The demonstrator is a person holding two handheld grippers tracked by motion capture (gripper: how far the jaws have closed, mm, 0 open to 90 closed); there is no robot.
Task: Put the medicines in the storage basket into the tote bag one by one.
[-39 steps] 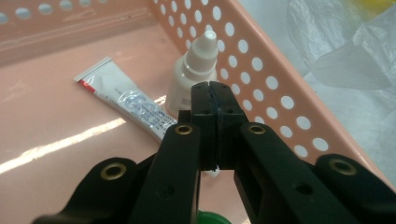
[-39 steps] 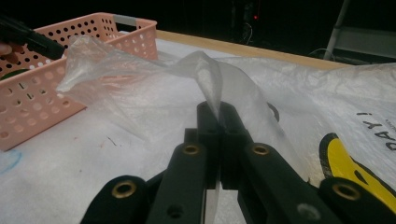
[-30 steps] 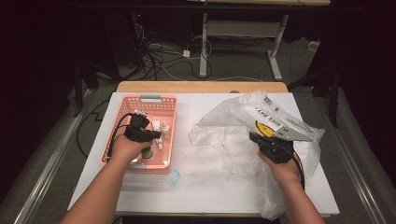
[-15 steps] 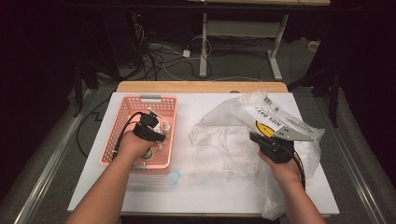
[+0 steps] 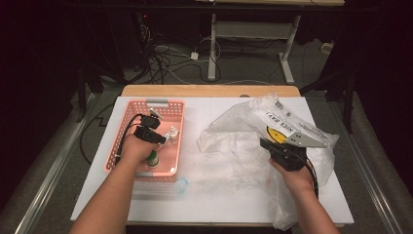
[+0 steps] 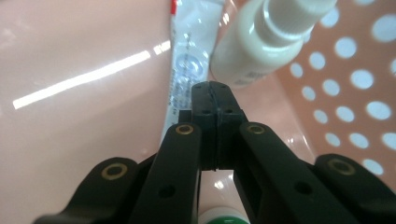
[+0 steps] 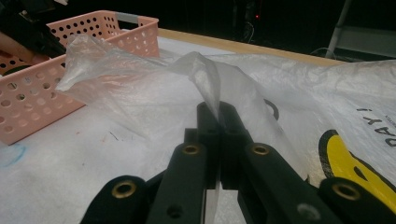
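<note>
- Left claw (image 6: 215, 100), jaws together and empty, sits inside the pink basket (image 5: 127, 117), over its floor.
- Just past its tips inside the basket lie a white sachet (image 6: 189, 65) and a pale bottle (image 6: 261, 44); a green-capped bottle (image 5: 153, 158) lies beneath the hand.
- Right claw (image 7: 218, 116), right of the basket, is clamped on a fold of the clear plastic bag (image 5: 243, 126) on the table (image 5: 195, 195).
- Both forearms reach forward from the near edge.

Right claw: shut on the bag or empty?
Shut on the plastic bag: right claw pinches a raised fold of film.
</note>
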